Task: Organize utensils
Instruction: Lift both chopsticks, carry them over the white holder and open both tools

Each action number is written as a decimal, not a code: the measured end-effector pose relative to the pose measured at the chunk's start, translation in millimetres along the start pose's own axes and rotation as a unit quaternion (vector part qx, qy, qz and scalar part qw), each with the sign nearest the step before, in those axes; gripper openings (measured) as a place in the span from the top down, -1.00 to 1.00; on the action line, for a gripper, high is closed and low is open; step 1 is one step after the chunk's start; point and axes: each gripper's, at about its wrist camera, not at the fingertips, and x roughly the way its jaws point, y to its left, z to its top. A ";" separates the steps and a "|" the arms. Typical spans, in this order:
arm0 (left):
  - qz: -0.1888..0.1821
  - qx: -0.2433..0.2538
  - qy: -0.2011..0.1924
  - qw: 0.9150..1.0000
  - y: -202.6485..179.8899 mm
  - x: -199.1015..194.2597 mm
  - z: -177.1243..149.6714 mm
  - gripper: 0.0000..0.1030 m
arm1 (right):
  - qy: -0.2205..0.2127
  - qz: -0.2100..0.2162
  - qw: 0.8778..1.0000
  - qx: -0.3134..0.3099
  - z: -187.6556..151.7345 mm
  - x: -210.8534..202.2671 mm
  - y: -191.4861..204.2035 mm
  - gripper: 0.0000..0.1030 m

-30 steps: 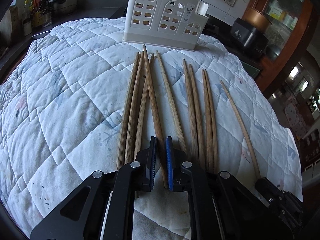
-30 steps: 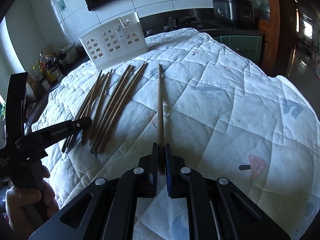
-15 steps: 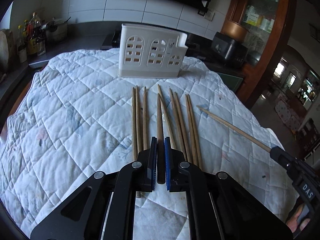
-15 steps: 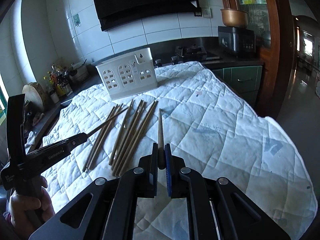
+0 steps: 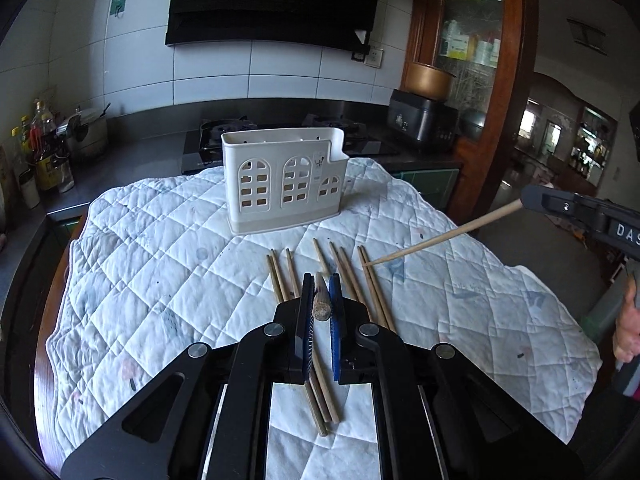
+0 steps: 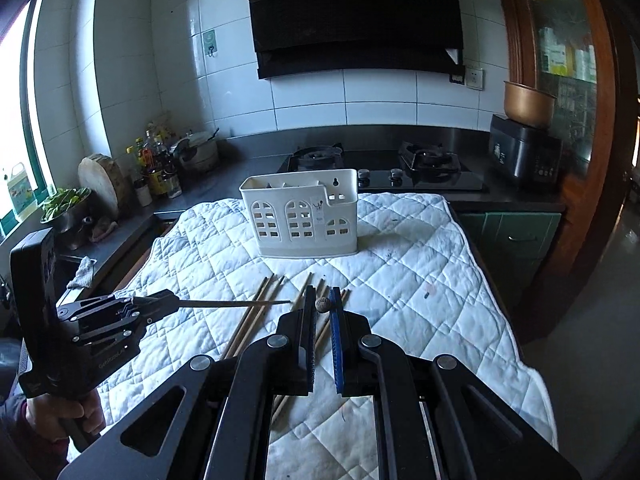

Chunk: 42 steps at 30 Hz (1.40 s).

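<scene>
the utensil holder [image 5: 285,182] is cream-white with arched, gridded window cut-outs. beneath it the quilted cloth [image 5: 168,264] is white with diamond stitching and faint blue and pink prints. the chopsticks [image 5: 376,280] in front of the holder are light brown wood. behind the holder the wall tiles [image 6: 380,96] are white, the range hood [image 6: 356,16] black, the pot [image 6: 528,104] copper-coloured.

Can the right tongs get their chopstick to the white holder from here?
Probably yes. The right tongs grip a chopstick, the holder stands ahead with an open top, and only quilt lies between.
</scene>
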 end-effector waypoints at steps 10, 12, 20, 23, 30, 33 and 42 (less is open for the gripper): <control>-0.031 0.014 0.006 0.999 21.0 0.8 63.7 0.89 | 0.007 -0.010 1.000 -0.022 124.9 26.3 -10.9 0.87; -0.032 0.015 0.003 0.999 26.1 1.2 77.5 0.89 | 0.014 -0.021 0.999 -0.024 146.2 35.5 -13.3 0.87; -0.023 0.024 -0.049 0.998 38.7 -14.7 140.3 0.89 | 0.058 -0.038 0.997 -0.022 195.6 83.5 -20.5 0.87; -0.014 0.029 -0.088 0.996 38.5 -26.0 170.5 0.89 | 0.080 -0.045 0.995 -0.029 200.1 106.6 -19.4 0.87; 0.029 0.032 -0.145 0.988 38.3 -18.7 225.5 0.89 | 0.107 -0.044 0.992 -0.042 193.8 140.6 -14.6 0.86; 0.040 0.026 -0.146 0.988 41.1 -4.9 238.4 0.89 | 0.115 -0.046 0.991 -0.047 189.7 150.4 -13.5 0.86; 0.067 0.003 -0.112 0.991 60.6 49.6 239.8 0.89 | 0.133 -0.046 0.989 -0.048 179.9 172.1 -20.2 0.86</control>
